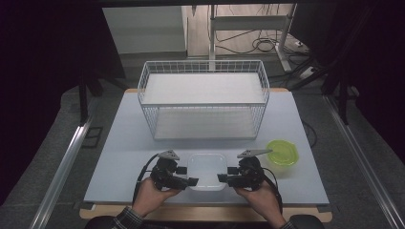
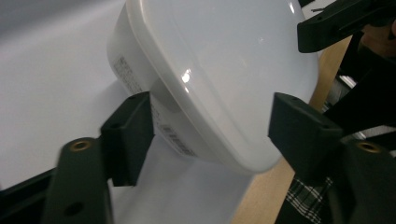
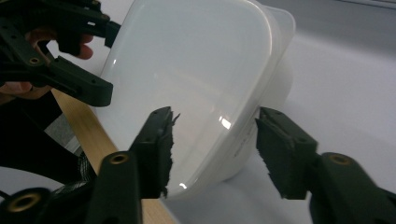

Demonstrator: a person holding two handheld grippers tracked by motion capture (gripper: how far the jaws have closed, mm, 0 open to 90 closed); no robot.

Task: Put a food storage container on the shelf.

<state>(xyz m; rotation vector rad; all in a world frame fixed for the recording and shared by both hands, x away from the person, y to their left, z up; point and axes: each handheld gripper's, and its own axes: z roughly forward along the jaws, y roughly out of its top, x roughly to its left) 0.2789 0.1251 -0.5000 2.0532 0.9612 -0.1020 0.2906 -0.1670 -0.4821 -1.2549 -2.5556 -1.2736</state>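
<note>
The pale grey-blue table (image 1: 124,157) covers the middle of the high view. At its far side, in the upper centre of the frame, stands a big white wire basket with two levels (image 1: 204,98). In the lower centre, near the front edge of the table, sits a translucent white square plastic container (image 1: 206,171). To the right of it, in the lower right part of the frame, stands a round container with a yellow-green lid (image 1: 282,155), apart from the square one.

The left gripper (image 1: 192,181) is at the left side of the square container and the right gripper (image 1: 222,179) at its right side, each held by one hand from the bottom edge.

In the left gripper view, the black fingers (image 2: 128,135) stand apart, one at each side of a corner of the container; I cannot tell if they press it. In the right gripper view, the fingers (image 3: 156,144) are also apart around another corner, and contact is not clear.
</note>
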